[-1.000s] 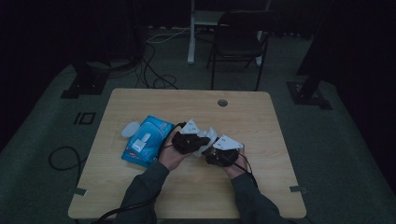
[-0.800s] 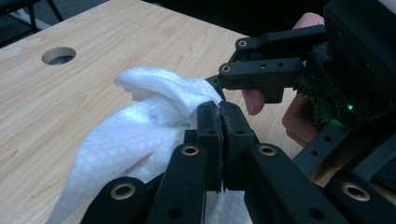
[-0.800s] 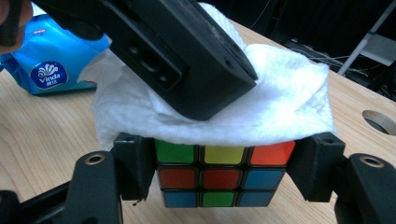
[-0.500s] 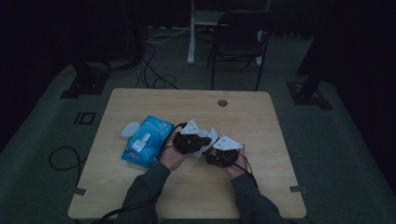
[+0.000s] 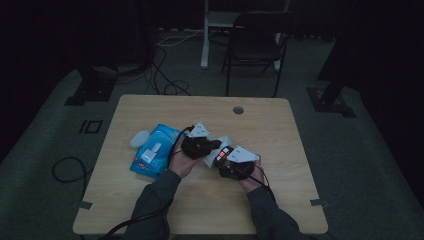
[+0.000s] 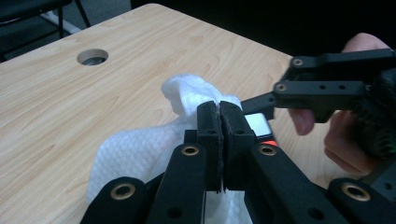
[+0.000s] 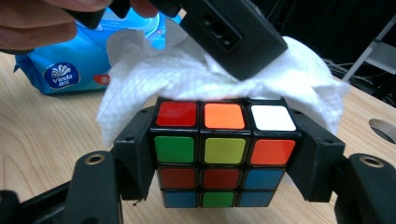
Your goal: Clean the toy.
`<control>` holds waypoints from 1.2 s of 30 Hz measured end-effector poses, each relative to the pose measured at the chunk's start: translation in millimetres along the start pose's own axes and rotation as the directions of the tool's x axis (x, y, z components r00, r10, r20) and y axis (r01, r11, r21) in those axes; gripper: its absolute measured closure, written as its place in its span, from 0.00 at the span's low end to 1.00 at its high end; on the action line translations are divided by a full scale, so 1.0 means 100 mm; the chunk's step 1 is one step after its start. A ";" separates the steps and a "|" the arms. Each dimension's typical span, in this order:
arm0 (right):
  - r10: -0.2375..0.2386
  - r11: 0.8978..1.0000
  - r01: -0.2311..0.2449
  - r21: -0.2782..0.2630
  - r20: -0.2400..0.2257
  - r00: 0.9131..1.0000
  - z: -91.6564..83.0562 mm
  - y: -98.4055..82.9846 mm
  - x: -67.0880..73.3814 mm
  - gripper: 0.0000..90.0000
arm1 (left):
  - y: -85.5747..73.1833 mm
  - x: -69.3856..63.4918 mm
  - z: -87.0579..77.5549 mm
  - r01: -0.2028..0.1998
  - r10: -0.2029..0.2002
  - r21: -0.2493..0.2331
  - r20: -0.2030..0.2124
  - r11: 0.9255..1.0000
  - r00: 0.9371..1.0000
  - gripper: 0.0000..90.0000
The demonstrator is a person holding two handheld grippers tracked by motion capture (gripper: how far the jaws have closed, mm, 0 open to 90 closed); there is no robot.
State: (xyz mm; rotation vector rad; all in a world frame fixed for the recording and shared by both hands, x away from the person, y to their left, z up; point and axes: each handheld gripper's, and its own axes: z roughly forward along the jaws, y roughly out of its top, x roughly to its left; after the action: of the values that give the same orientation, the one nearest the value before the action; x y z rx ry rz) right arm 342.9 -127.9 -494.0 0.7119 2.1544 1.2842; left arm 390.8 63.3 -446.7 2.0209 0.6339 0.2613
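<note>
The right gripper (image 7: 224,154) is clamping the puzzle cube (image 7: 223,154); the left gripper (image 6: 219,140) (pinching a white wipe (image 6: 135,154)) is pressing it onto the cube's top face.

The puzzle cube (image 7: 223,151) is showing glossy plastic tiles in a black plastic frame, and at its 12 o'clock the white wipe (image 7: 196,77) is looking like soft cloth with a fine embossed weave. The table (image 6: 70,102) is presenting smooth, matt wood-grain laminate. The blue wipe pack (image 7: 74,60), at the cube's 10 o'clock, is gleaming like glossy plastic film, while both grippers' jaws are looking matt black plastic with brass-coloured metal rivets.
</note>
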 end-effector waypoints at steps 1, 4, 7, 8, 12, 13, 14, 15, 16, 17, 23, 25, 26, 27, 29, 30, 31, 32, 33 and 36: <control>-0.001 1.000 0.001 0.000 -0.001 1.000 0.00 0.00 0.00 0.38 | 0.00 0.01 0.00 0.004 -0.004 0.000 -0.004 1.000 1.000 0.99; -0.003 1.000 0.003 0.001 -0.002 1.000 0.01 0.00 0.00 0.38 | -0.01 0.02 0.00 0.007 -0.007 0.000 -0.006 1.000 1.000 0.99; -0.004 1.000 0.004 0.001 -0.002 1.000 0.00 0.00 0.00 0.38 | -0.01 0.01 0.00 0.005 -0.005 0.002 -0.007 1.000 1.000 0.99; -0.003 1.000 0.003 0.001 -0.002 1.000 0.00 0.00 0.00 0.38 | -0.01 0.01 0.00 0.005 -0.005 0.002 -0.005 1.000 1.000 0.99; 0.000 1.000 0.000 -0.001 -0.002 1.000 0.00 0.00 0.00 0.38 | 0.00 -0.03 0.00 -0.009 0.009 0.004 0.004 1.000 1.000 0.99; 0.001 1.000 -0.001 -0.001 -0.001 1.000 0.00 0.00 -0.01 0.38 | 0.00 -0.04 0.00 -0.011 0.011 0.003 0.009 1.000 1.000 0.99; 0.003 1.000 -0.003 -0.001 0.000 1.000 0.00 0.00 -0.01 0.38 | 0.00 -0.06 0.00 -0.013 0.013 0.005 0.013 1.000 1.000 0.99; 0.003 1.000 -0.003 -0.001 0.001 1.000 0.00 0.00 -0.01 0.38 | 0.00 -0.08 0.01 -0.019 0.019 0.004 0.018 1.000 1.000 0.99; 0.005 1.000 -0.005 0.000 0.003 1.000 0.00 0.00 -0.02 0.38 | 0.00 -0.09 0.01 -0.021 0.021 0.005 0.021 1.000 1.000 0.99; 0.006 1.000 -0.006 0.000 0.004 1.000 -0.01 0.00 -0.02 0.38 | 0.01 -0.11 0.01 -0.028 0.028 0.005 0.028 1.000 0.999 0.99; 0.008 1.000 -0.008 -0.005 0.005 1.000 -0.01 0.00 -0.03 0.38 | 0.01 -0.20 0.01 -0.047 0.047 0.005 0.055 0.999 0.997 0.99; 0.009 1.000 -0.009 -0.007 0.005 1.000 -0.02 0.00 -0.04 0.38 | 0.00 -0.23 -0.01 -0.052 0.052 0.004 0.073 0.999 0.996 0.99; 0.009 1.000 -0.009 -0.008 0.005 1.000 -0.02 0.00 -0.04 0.38 | 0.00 -0.23 -0.01 -0.052 0.052 0.003 0.077 0.999 0.996 0.99; 0.011 1.000 -0.011 -0.009 0.005 1.000 -0.02 0.00 -0.04 0.38 | -0.01 -0.25 -0.02 -0.058 0.057 0.002 0.085 0.998 0.995 0.99; 0.012 1.000 -0.012 -0.010 0.005 1.000 -0.02 0.00 -0.04 0.38 | -0.02 -0.26 -0.03 -0.053 0.053 -0.003 0.089 0.999 0.995 0.99; 0.012 1.000 -0.012 -0.011 0.004 1.000 -0.02 0.00 -0.04 0.38 | -0.02 -0.25 -0.04 -0.052 0.052 -0.005 0.089 0.999 0.995 0.99; 0.012 1.000 -0.012 -0.013 0.004 1.000 -0.02 0.00 -0.04 0.38 | -0.03 -0.25 -0.05 -0.052 0.052 -0.007 0.088 0.999 0.995 0.99; 0.011 1.000 -0.011 -0.013 0.004 1.000 -0.02 0.00 -0.04 0.38 | -0.03 -0.24 -0.05 -0.049 0.049 -0.009 0.087 0.999 0.995 0.99; 0.011 1.000 -0.011 -0.013 0.003 1.000 -0.02 0.00 -0.04 0.38 | -0.03 -0.23 -0.06 -0.045 0.046 -0.012 0.085 0.999 0.995 0.99; 0.013 1.000 -0.013 -0.016 0.002 1.000 -0.03 0.00 -0.05 0.38 | -0.03 -0.22 -0.08 -0.040 0.042 -0.017 0.082 0.999 0.996 0.99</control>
State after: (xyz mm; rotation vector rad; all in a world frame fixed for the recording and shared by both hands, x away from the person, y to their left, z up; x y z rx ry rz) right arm 344.4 -132.6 -491.7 0.7213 2.1390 1.3057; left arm 368.3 58.7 -444.1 2.0204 0.5379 0.2057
